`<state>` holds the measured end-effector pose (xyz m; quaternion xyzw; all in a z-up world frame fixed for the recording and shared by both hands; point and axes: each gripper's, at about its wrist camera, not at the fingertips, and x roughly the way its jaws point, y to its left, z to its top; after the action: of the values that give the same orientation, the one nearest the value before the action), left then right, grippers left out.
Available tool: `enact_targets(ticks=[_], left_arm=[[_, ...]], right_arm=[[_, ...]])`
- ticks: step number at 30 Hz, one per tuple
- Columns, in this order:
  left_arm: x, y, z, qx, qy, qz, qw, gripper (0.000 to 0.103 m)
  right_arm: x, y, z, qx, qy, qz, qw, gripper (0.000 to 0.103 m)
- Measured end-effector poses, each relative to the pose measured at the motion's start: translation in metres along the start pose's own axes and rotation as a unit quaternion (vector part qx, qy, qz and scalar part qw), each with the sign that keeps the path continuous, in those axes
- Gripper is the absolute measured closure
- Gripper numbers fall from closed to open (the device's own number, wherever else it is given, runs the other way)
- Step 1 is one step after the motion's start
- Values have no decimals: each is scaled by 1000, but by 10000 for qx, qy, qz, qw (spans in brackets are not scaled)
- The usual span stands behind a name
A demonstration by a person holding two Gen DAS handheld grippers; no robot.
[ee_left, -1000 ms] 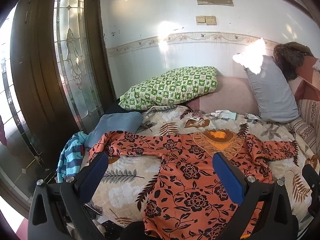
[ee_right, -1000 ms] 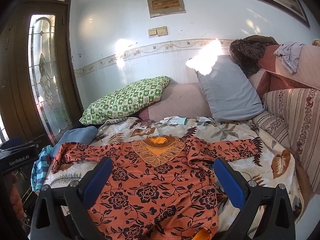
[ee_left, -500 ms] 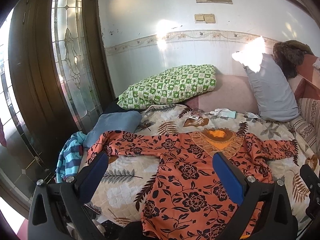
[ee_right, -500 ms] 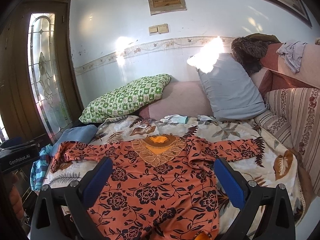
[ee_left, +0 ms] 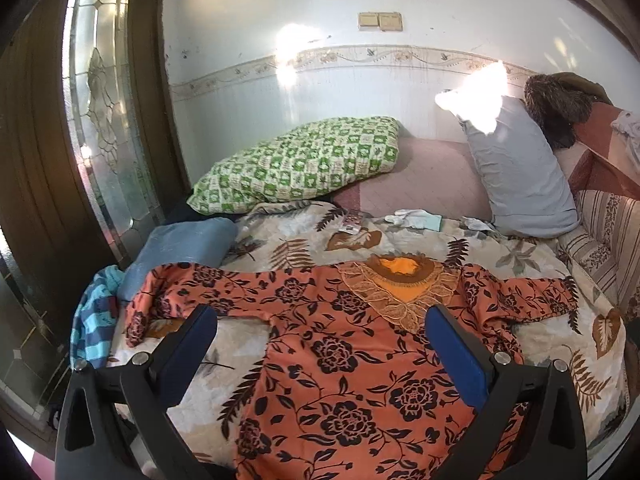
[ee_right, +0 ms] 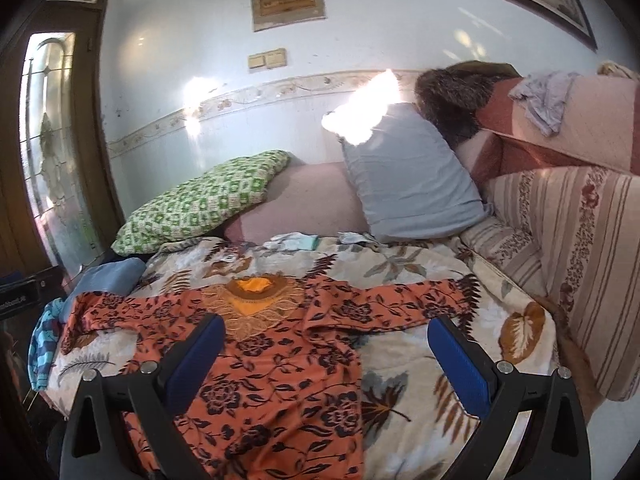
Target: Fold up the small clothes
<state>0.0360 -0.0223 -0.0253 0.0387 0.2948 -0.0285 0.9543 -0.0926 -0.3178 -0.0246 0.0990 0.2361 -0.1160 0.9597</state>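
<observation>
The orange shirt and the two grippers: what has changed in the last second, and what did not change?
The right gripper swung rightward, so the orange shirt slid left in its view and more sofa shows. The left gripper shifted only a little. Nothing was grasped or let go. Both grippers stay open above the shirt, which stays flat on the bedspread with sleeves out. The green pillow and the grey pillow did not move.

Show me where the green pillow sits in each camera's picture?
Left wrist: green pillow sits upper centre, against the wall, beyond the orange top.
Right wrist: green pillow sits left of centre, beyond the same top.
Shared landmark: the grey pillow, to its right in both.
</observation>
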Motion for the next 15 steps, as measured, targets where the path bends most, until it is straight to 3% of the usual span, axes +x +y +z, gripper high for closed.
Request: enact_targets(ticks=[4,7,12,13,15], left_arm=[[68,-10,3,-259,502,-251,9981,0],[115,-18,7,-340,669,-102,9971,0],[186,-33,8,-279,900,104,9955,0],[196,-35,8,-313,916,111,9952,0],[213,-38,9,-358,882,130,9954,0]], right_arm=[[62,-89,-2,940,625,-23,9936,1],[120,-154,-11,1828,1076,207,9770,4],[220,-233,-33,3544,1494,874,9190,24],[240,-244,-39,3858,1535,913,9051,33],[273,-258,-49,4358,1498,935,8826,38]])
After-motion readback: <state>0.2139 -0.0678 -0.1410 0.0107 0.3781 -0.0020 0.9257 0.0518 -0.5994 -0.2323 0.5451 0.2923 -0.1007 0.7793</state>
